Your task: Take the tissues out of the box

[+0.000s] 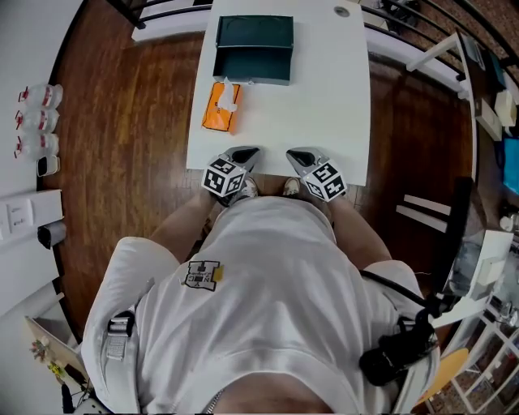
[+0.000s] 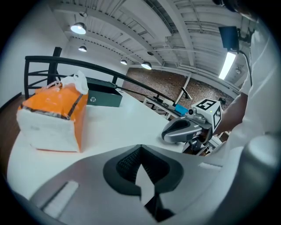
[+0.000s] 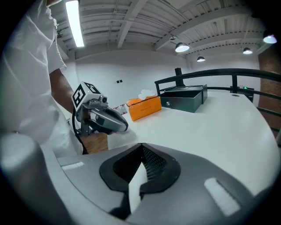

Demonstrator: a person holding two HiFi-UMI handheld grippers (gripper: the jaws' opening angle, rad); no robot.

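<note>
The table's (image 1: 324, 97) near and right parts are lying bare; the tissue pack (image 1: 220, 107) and green box (image 1: 253, 50) are blocking the far left.

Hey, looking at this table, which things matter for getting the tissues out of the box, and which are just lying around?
For the job: orange tissue pack; dark green box, lid open; left gripper and right gripper, both shut and empty.
Just lying about: three clear bottles off to the left; small round thing at the far corner of the white table.
</note>
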